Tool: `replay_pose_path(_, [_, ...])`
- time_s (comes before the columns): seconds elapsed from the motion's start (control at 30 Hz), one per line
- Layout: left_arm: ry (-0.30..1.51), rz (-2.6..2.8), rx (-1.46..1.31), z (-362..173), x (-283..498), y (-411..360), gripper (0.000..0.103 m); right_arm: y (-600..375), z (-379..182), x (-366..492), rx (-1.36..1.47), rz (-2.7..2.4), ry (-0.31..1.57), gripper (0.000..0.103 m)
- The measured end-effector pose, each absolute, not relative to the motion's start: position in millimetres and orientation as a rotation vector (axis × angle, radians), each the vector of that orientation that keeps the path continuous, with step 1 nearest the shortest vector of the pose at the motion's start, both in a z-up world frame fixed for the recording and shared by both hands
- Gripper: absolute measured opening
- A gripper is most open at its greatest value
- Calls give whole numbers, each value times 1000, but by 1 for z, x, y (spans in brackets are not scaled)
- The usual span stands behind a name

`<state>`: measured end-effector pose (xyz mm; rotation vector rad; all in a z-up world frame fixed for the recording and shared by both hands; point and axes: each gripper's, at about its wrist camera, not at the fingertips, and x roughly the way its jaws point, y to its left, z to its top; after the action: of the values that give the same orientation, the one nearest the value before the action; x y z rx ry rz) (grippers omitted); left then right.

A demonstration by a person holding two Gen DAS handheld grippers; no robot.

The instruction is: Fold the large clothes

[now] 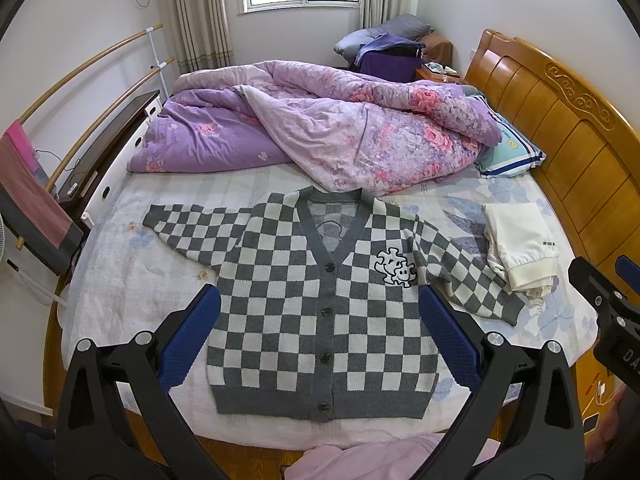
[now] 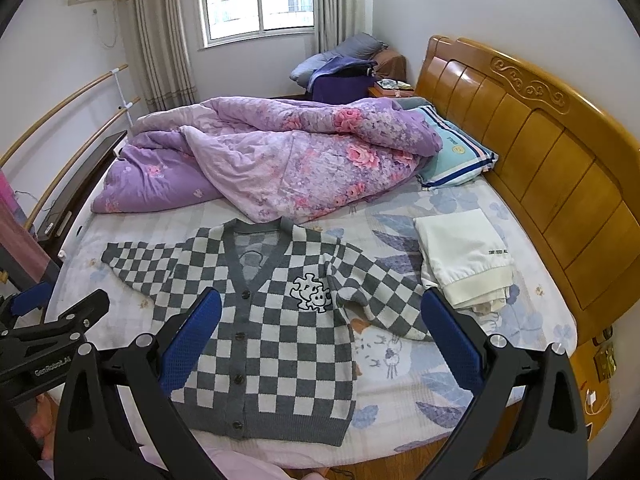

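Observation:
A grey and white checkered cardigan (image 1: 316,300) lies flat and buttoned on the bed, both sleeves spread out; it also shows in the right wrist view (image 2: 272,336). My left gripper (image 1: 320,308) is open and empty, held above the cardigan's lower body. My right gripper (image 2: 320,312) is open and empty, above the cardigan's right side and sleeve (image 2: 380,292). Each gripper shows at the edge of the other's view.
A crumpled purple floral quilt (image 1: 320,128) fills the far half of the bed. A folded white garment (image 1: 520,244) lies right of the cardigan, near the wooden headboard (image 1: 560,112). A striped pillow (image 1: 508,148) lies by the headboard. A dark cabinet (image 1: 100,148) stands at the left.

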<state>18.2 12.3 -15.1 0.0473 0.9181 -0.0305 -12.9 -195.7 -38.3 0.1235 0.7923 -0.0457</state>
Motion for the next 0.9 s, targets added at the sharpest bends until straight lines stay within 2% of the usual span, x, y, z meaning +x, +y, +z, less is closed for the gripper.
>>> replay_pose_path(0.43, [939, 18, 29, -27, 27, 14, 98, -200, -37, -9, 99, -33, 839, 96])
replay_pose_path(0.9, [976, 155, -55, -33, -25, 39, 98, -194, -44, -17, 133, 241, 805, 96])
